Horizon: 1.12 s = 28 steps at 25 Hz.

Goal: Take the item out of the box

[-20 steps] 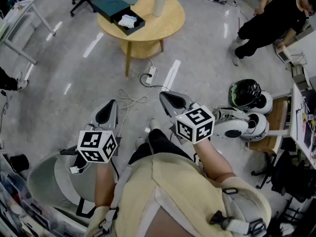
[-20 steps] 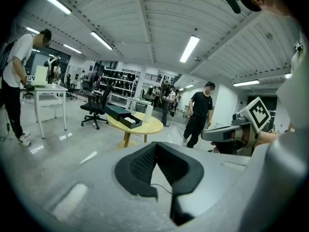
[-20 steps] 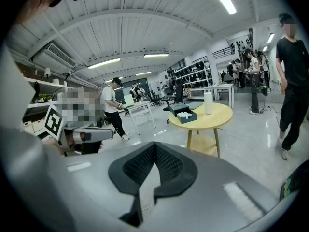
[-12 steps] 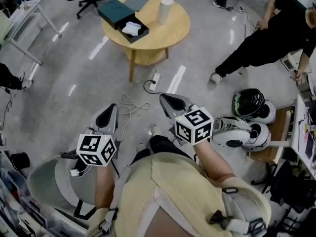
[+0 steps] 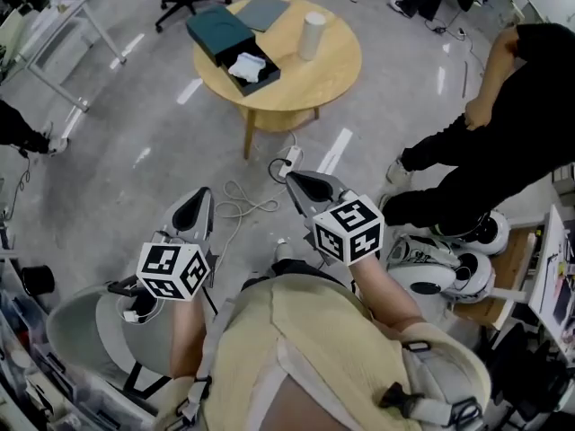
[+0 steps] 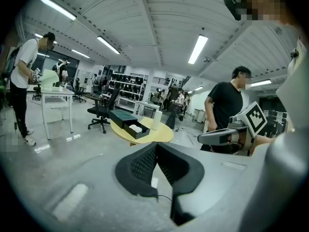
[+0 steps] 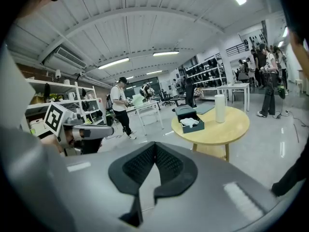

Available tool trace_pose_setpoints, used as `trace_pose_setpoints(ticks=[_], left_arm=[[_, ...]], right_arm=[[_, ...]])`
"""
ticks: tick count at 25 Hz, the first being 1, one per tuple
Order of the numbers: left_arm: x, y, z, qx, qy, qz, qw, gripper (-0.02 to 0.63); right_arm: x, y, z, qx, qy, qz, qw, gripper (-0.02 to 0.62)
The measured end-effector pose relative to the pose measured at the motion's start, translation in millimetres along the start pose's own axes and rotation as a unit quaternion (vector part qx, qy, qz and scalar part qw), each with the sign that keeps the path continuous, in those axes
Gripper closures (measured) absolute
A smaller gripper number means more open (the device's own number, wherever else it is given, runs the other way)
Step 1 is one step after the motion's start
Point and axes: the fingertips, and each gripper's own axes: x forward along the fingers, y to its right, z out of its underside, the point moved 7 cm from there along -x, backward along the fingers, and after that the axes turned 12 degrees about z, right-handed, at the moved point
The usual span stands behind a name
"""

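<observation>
**Two grippers shut and empty, well apart from the boxed item**

Both grippers were held low in front of the person, over the grey floor (image 5: 126, 133), with the round wooden table (image 5: 314, 83) well ahead of them. The left gripper (image 5: 193, 206) was seen with its jaws brought together at the tips, and nothing was caught between them. The right gripper (image 5: 301, 185) was likewise closed, tip against tip, and nothing was carried in it.

On the table, a dark teal box (image 5: 216, 30) was set near the left edge as seen from the head view. Its open compartment was turned toward the table's middle, and a crumpled white item (image 5: 247, 64) was left lying inside it. A flat grey panel (image 5: 262, 12) was laid just beside the box on its far side. A white cylinder (image 5: 312, 36) was stood upright on the tabletop, apart from the box.

A power strip (image 5: 289, 161) and a looped white cable (image 5: 238, 200) were spread on the floor between the table and the grippers. A person in black (image 5: 503, 142) was seen to the right, well clear of the table.
</observation>
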Motion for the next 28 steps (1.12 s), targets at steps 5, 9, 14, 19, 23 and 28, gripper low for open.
trace_pose_setpoints(ticks=[5, 9, 14, 19, 23, 28], left_arm=[[19, -6, -6, -0.006, -0.003, -0.026, 0.9996, 0.606], [31, -9, -5, -0.015, -0.006, -0.037, 0.9992, 0.606], [39, -13, -8, -0.014, -0.010, -0.038, 0.9991, 0.606], [48, -41, -14, -0.009, -0.016, -0.039, 0.9991, 0.606], [64, -72, -29, -0.002, -0.016, -0.018, 0.9997, 0.606], [78, -123, -56, 0.008, -0.018, 0.000, 0.9998, 0.606]], right_arm=[[18, 14, -8, -0.026, -0.006, -0.031, 0.999, 0.591], [31, 24, -12, -0.020, -0.007, -0.044, 0.999, 0.591], [46, 31, -18, -0.015, -0.009, -0.047, 0.999, 0.529], [69, 29, -29, -0.016, -0.007, -0.048, 0.999, 0.484], [91, 26, -47, -0.030, -0.003, -0.035, 0.999, 0.418], [134, 18, -73, -0.040, -0.006, -0.017, 0.999, 0.378]])
